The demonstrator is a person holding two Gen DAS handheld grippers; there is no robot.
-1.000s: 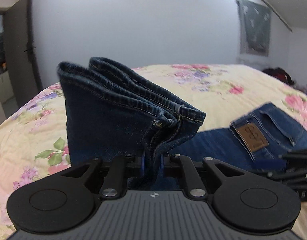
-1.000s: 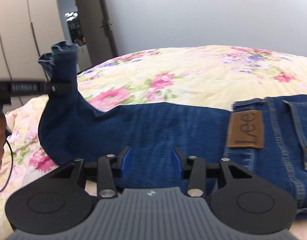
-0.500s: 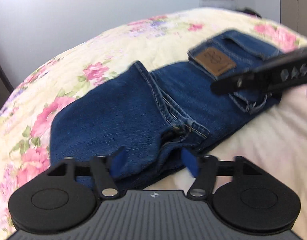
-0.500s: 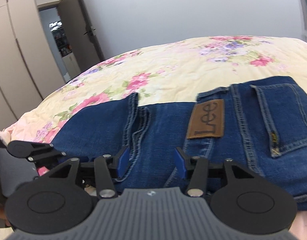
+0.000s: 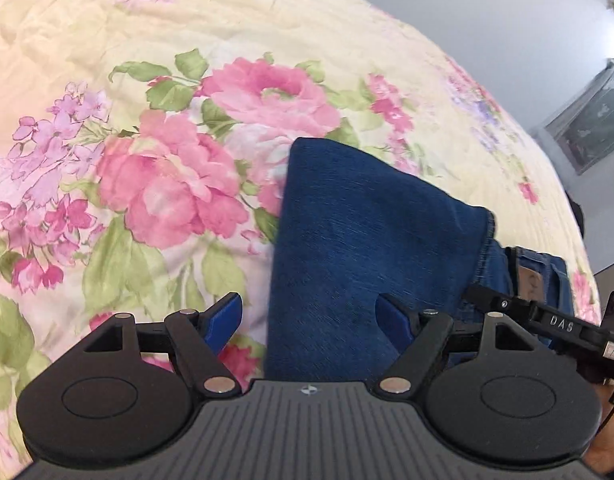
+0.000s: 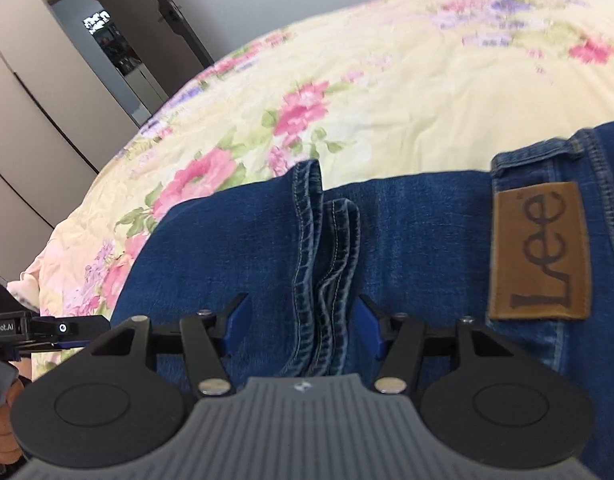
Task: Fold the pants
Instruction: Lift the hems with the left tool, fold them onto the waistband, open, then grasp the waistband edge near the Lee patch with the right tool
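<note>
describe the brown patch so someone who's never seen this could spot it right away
Start at the floral bedspread, then find the blue jeans lying folded across it. At their waistband end, right of the stacked leg hems, sits the brown patch. It is the only tan rectangle on the denim and reads "Lee" in dark letters.

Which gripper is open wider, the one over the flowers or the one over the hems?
The left gripper, half over the flowers. Its jaws spread wider than the right gripper, which straddles the jeans hems.

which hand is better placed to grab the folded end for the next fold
Left. The left tongs stand open right over the folded end of the jeans, one pad over the bedspread. The right tongs, which have just been opening, straddle the leg hems mid-garment.
</note>
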